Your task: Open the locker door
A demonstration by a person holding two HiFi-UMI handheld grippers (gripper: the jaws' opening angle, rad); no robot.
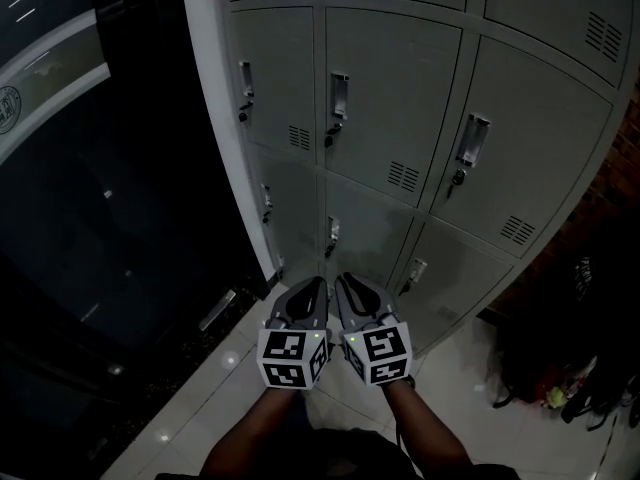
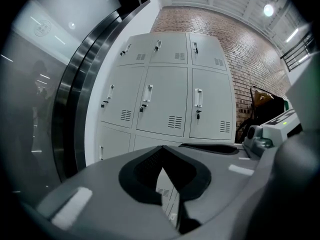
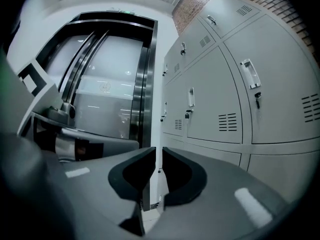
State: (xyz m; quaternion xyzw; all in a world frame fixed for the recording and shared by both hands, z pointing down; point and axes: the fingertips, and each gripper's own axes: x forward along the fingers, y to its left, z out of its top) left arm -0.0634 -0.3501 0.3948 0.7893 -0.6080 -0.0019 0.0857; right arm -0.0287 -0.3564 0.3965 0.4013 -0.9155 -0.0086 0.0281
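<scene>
left hand-held gripper (image 1: 312, 286) jaws together, right hand-held gripper (image 1: 348, 280) jaws a slit apart, both empty, lockers (image 1: 390, 118) ahead of them.

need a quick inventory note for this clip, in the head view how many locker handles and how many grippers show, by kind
locker handles: 6 that show clearly
grippers: 2, the left gripper and the right gripper
total: 8

Brick wall (image 2: 245, 46), glossy tiled floor (image 1: 215, 383), dim light
</scene>
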